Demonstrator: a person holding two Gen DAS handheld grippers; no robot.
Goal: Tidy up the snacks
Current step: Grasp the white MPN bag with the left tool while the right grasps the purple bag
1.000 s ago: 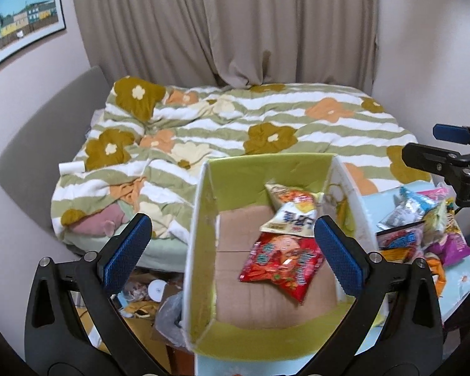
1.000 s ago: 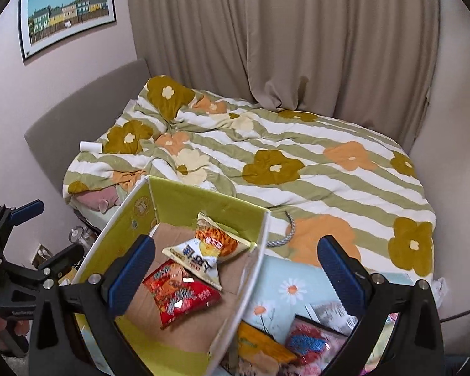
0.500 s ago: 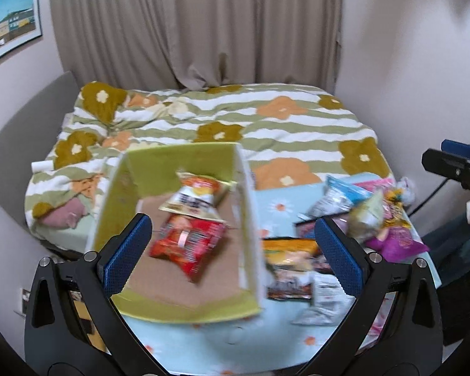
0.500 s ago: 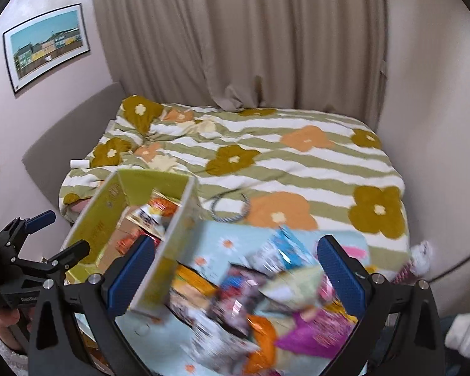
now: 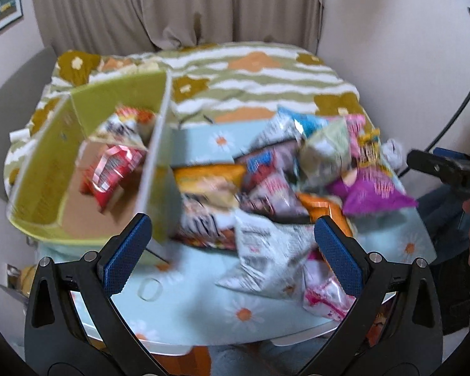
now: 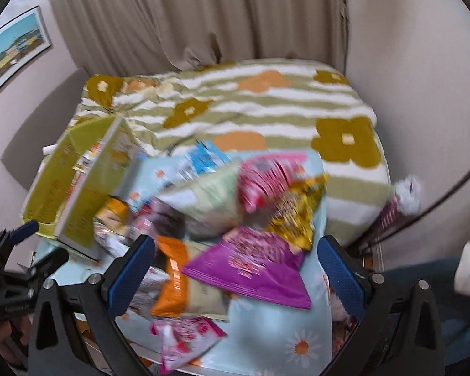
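Note:
A green cardboard box (image 5: 44,169) stands on the left of a light-blue daisy-print table (image 5: 203,300). Inside lie a red snack bag (image 5: 109,172) and a white-and-orange bag (image 5: 125,125). To its right is a pile of several snack bags, among them a purple bag (image 5: 373,191), a white bag (image 5: 266,250) and an orange bag (image 5: 210,178). My left gripper (image 5: 233,222) hangs open and empty above the white bag. My right gripper (image 6: 236,244) is open and empty over the purple bag (image 6: 253,266), with an orange bag (image 6: 172,275) and a yellow bag (image 6: 297,213) beside it. Both views are blurred.
A bed with a striped flower quilt (image 5: 266,72) lies just behind the table, backed by beige curtains (image 6: 235,15). A pink bag (image 6: 181,335) lies near the table's front edge. A black cable (image 6: 448,194) runs along the right wall.
Both views have swung from the green box to the snack pile on its right and moved in closer. Both grippers have stayed open and empty.

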